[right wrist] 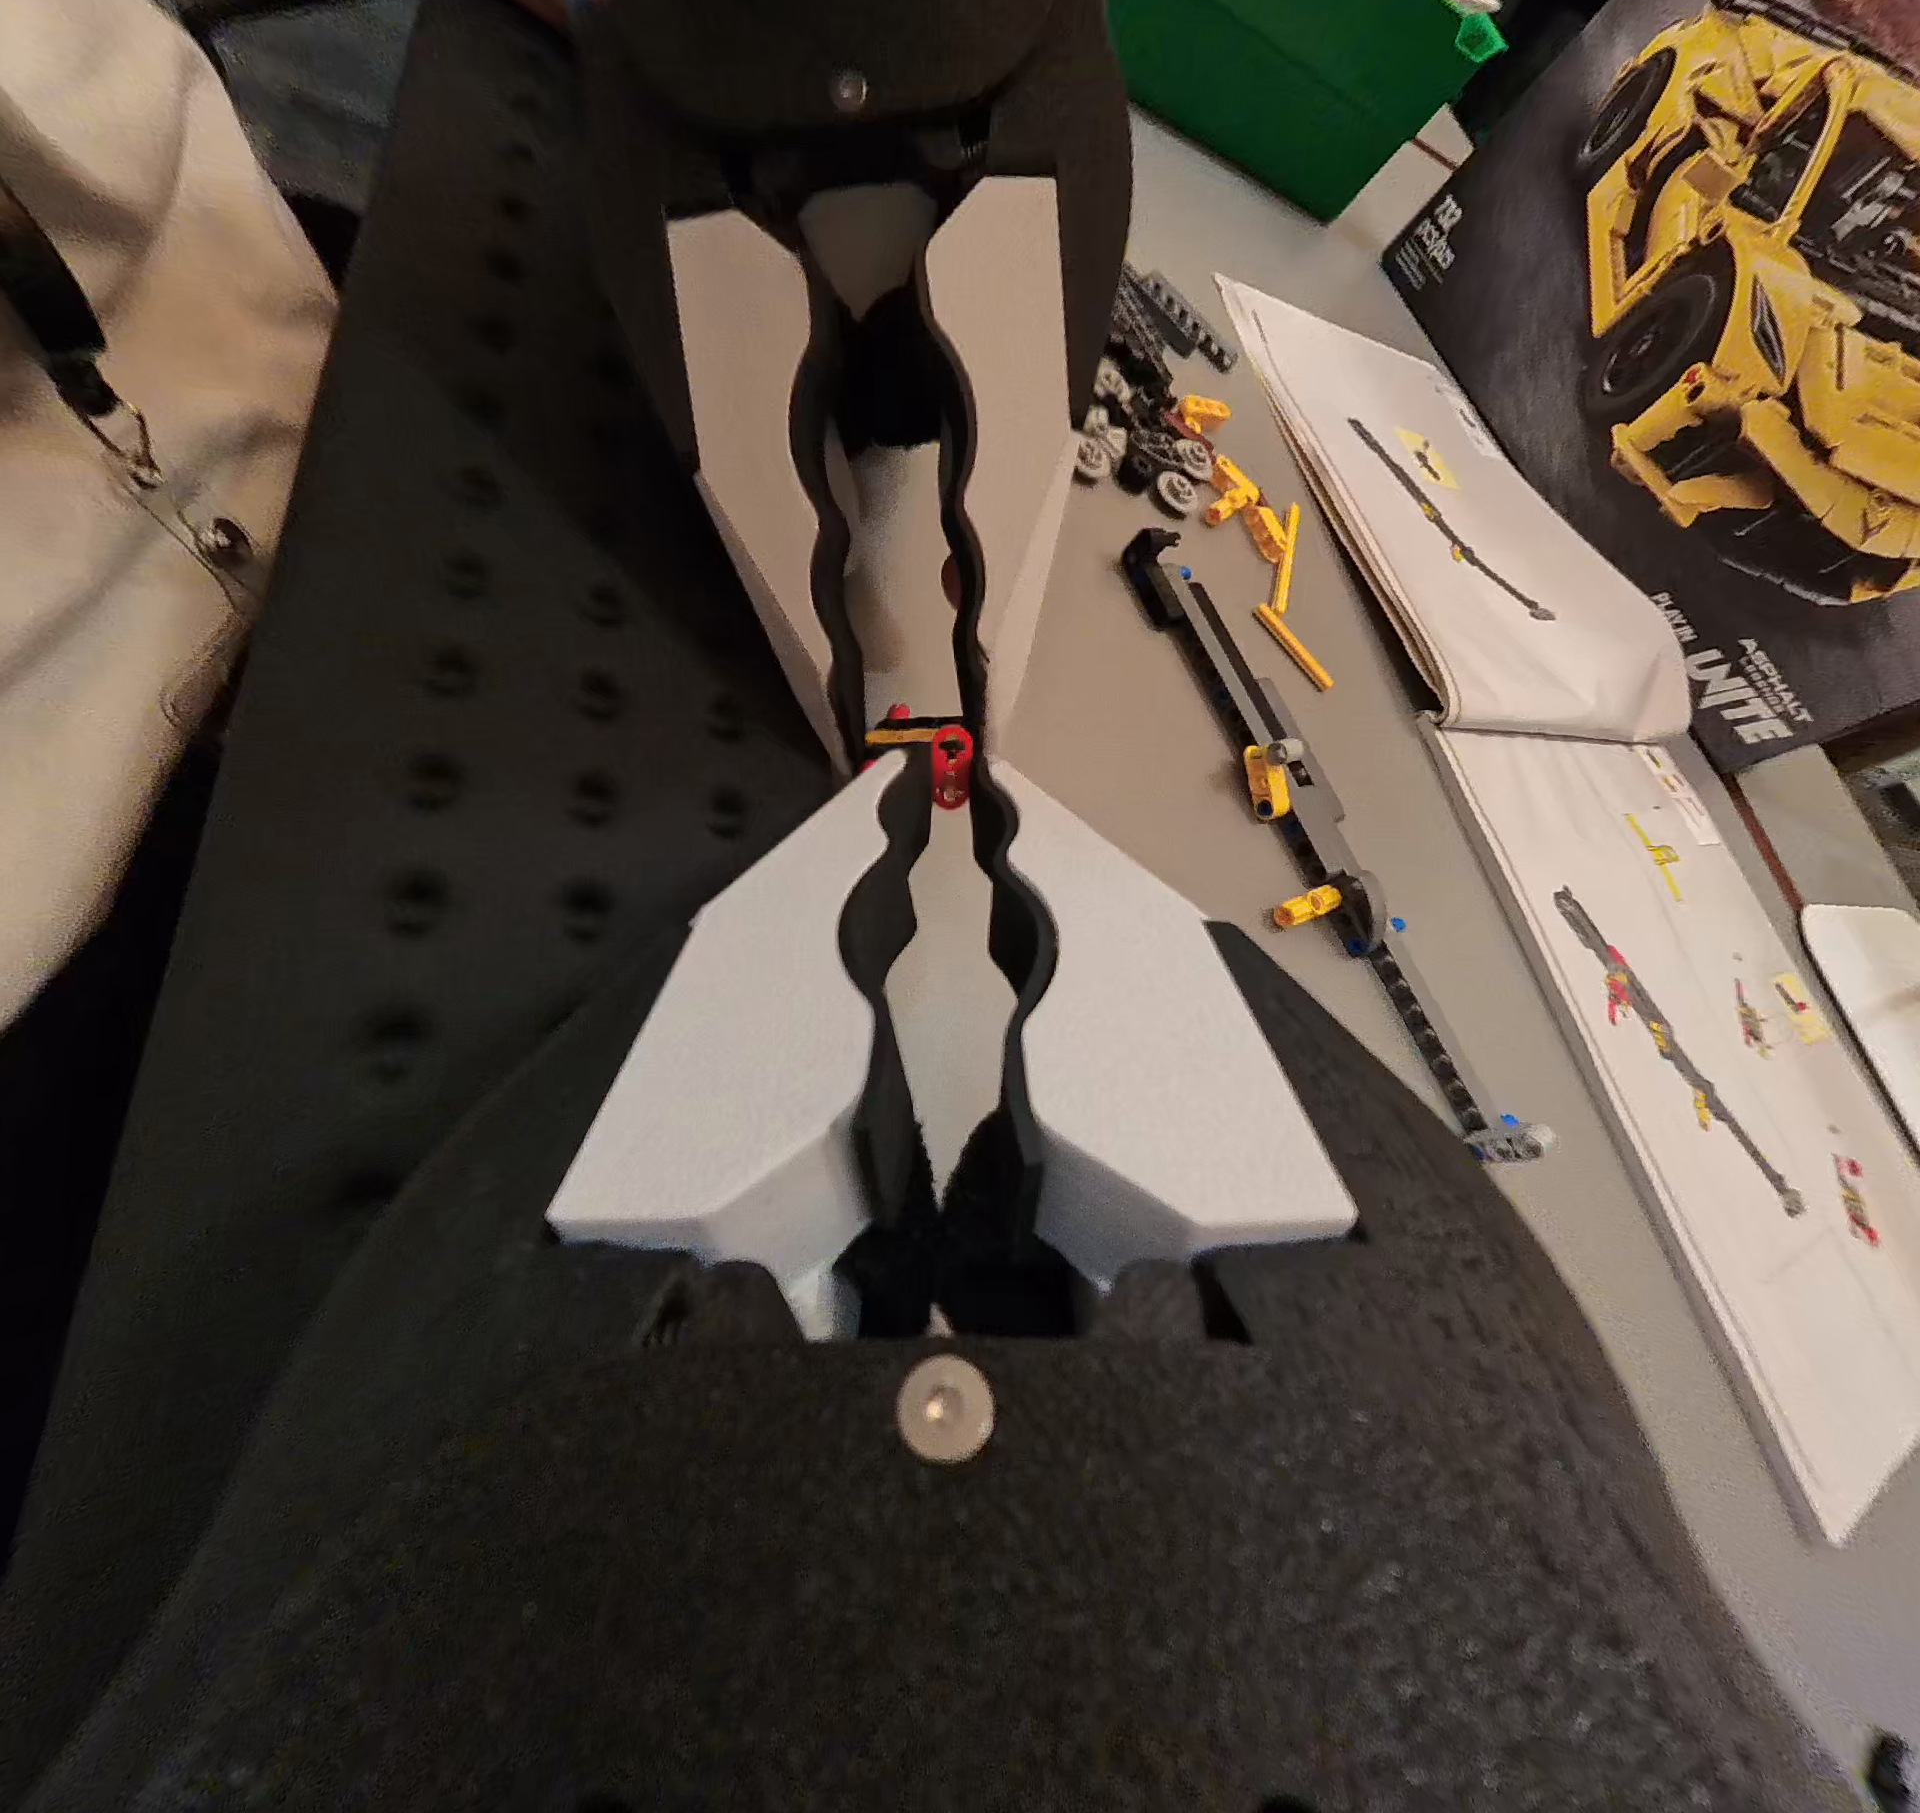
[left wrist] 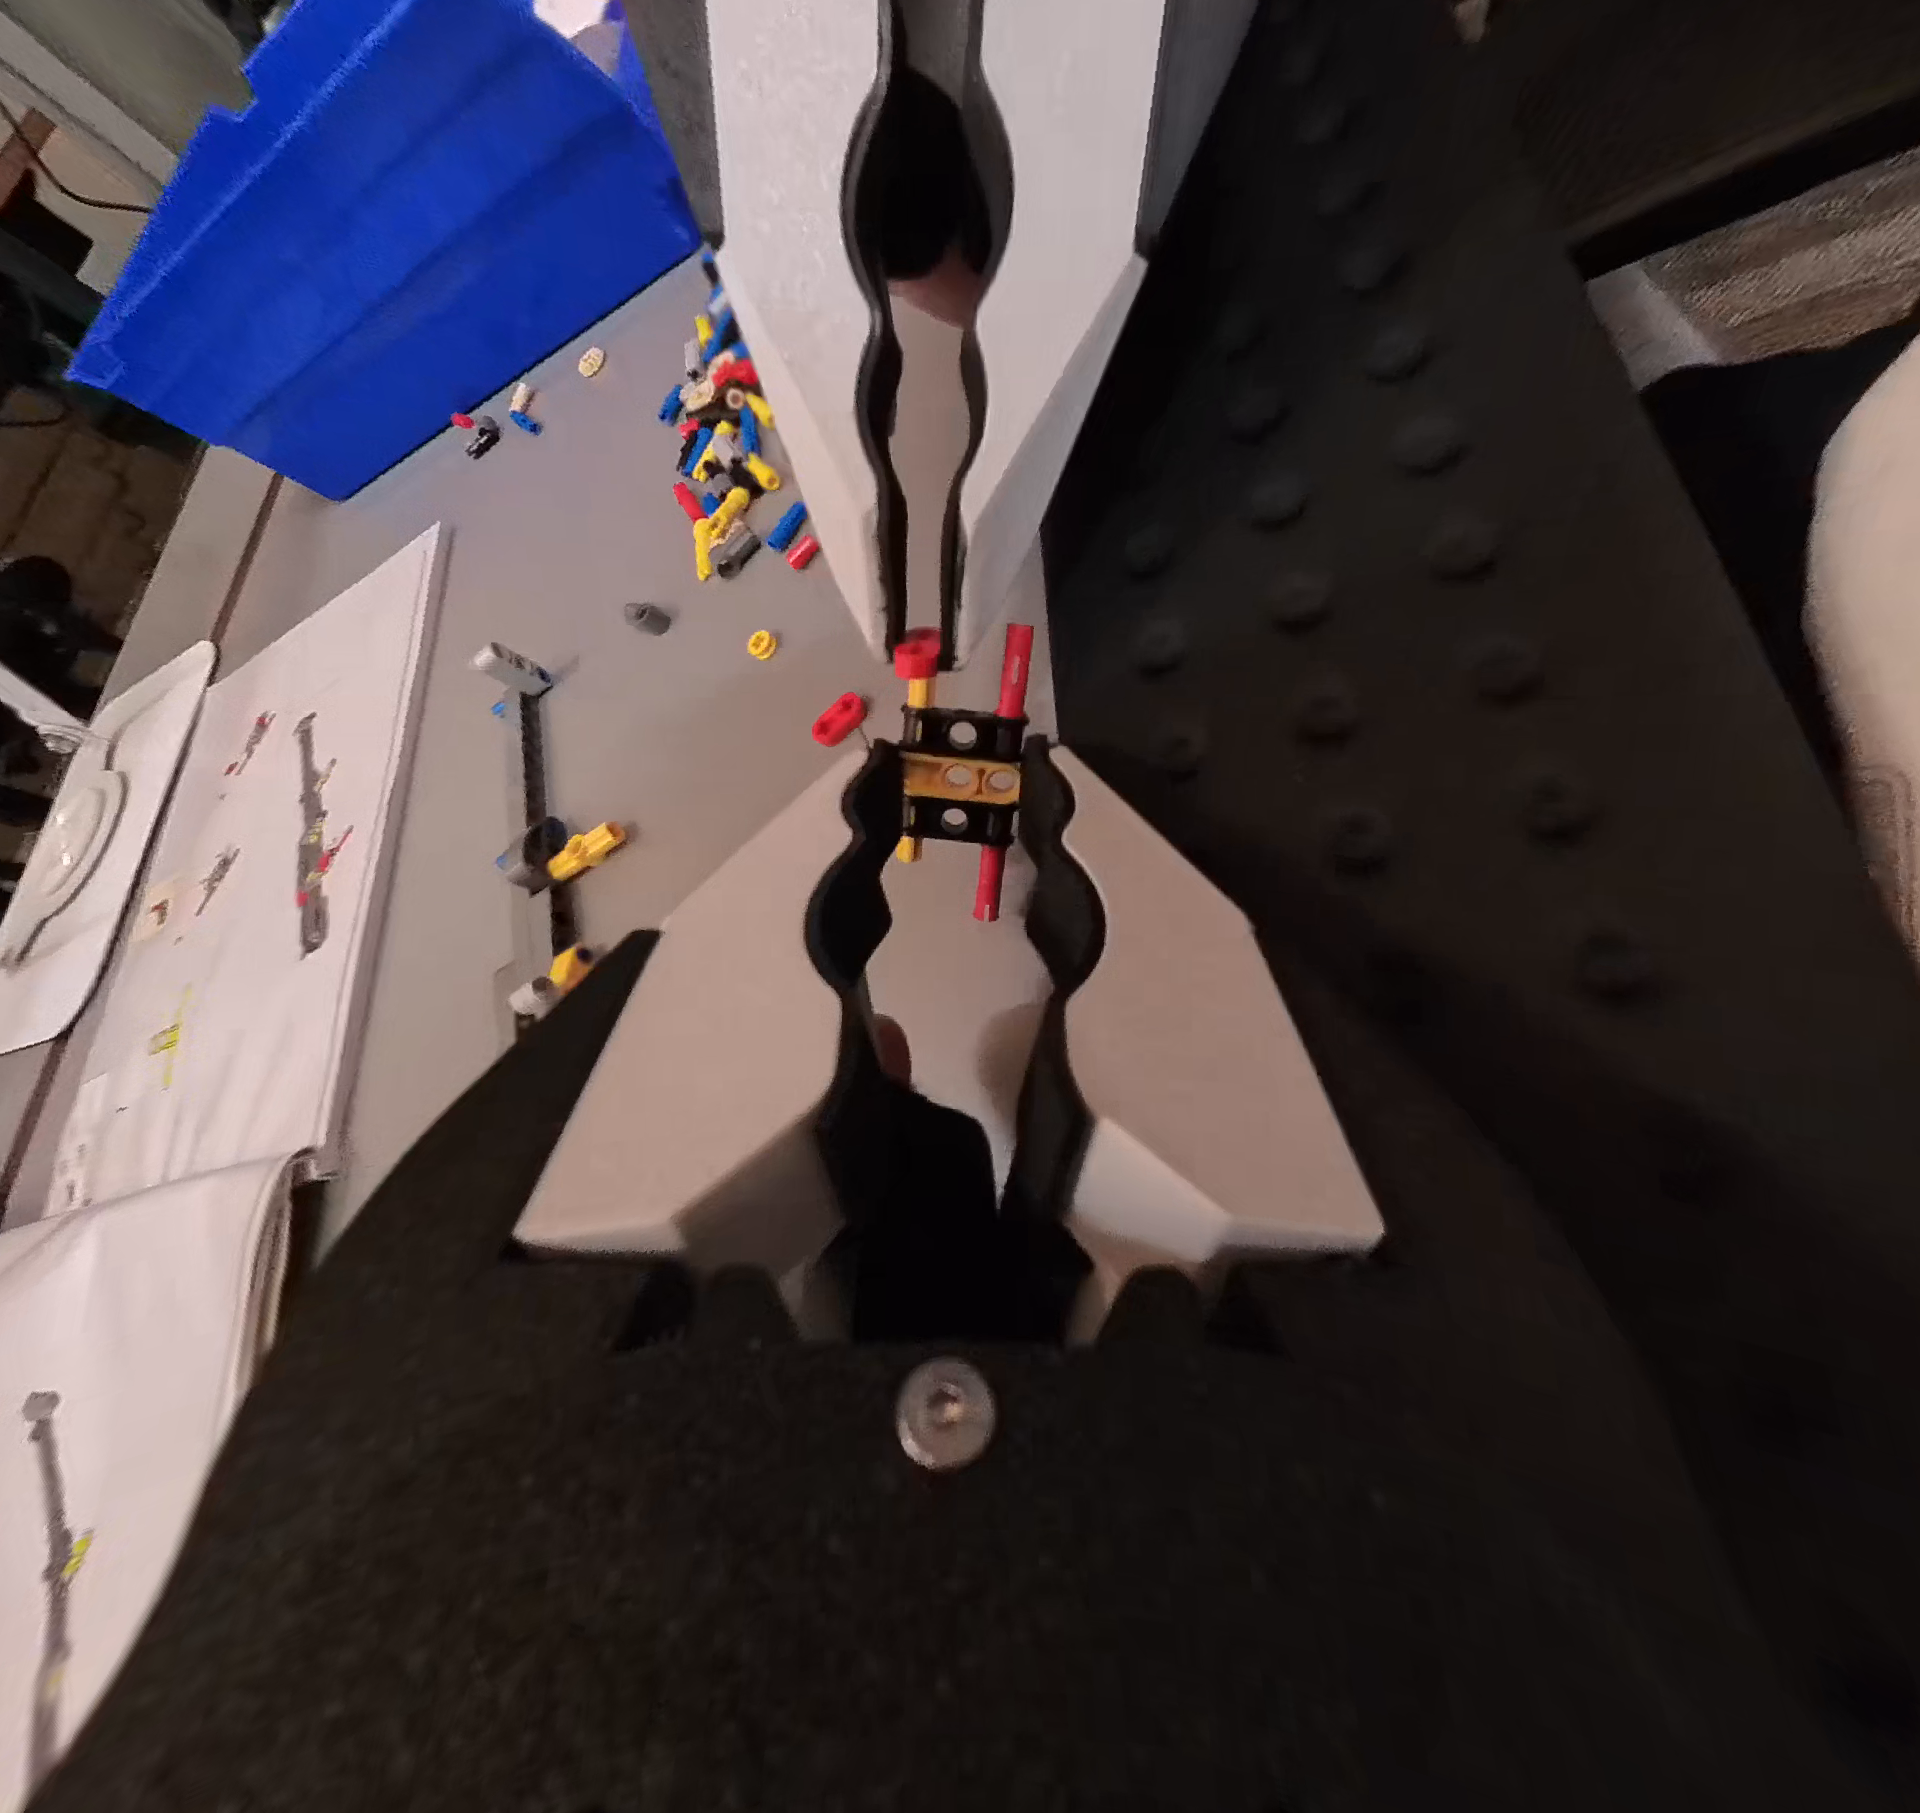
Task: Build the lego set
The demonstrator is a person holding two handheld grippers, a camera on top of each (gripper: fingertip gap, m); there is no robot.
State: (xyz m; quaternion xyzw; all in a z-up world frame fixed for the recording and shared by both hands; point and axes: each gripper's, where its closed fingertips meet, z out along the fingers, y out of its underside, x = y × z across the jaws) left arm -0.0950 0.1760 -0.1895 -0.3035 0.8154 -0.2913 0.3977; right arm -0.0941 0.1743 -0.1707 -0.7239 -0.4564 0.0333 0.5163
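**Between two gripper tips: a red connector meets the sub-assembly**

Above the grey table (left wrist: 582, 558), the small sub-assembly (left wrist: 961, 781) of two black beams sandwiching a yellow one, with a yellow axle (left wrist: 916, 698) and a red axle (left wrist: 1000, 776) through it, sits pinched between the tips of the left gripper (left wrist: 956, 787). Opposite, the right gripper (right wrist: 951, 761) is pressed together on a small red connector (right wrist: 950, 764), held right at the top end of the yellow axle.

Judging by this, the step in hand is seating the red piece on that axle. The grip on both parts is only at the fingertips, so a slightly skewed push could twist the sub-assembly in the left gripper, or pop the connector out sideways. The red axle looks loosely seated and might slide through if jolted.

Farther off lie another red connector (left wrist: 837, 717), a long black-and-grey beam assembly (right wrist: 1320, 828), a pile of loose pins (left wrist: 727, 454), open instruction booklets (right wrist: 1683, 1025), a blue bin (left wrist: 395, 205) and the set's box (right wrist: 1704, 309).
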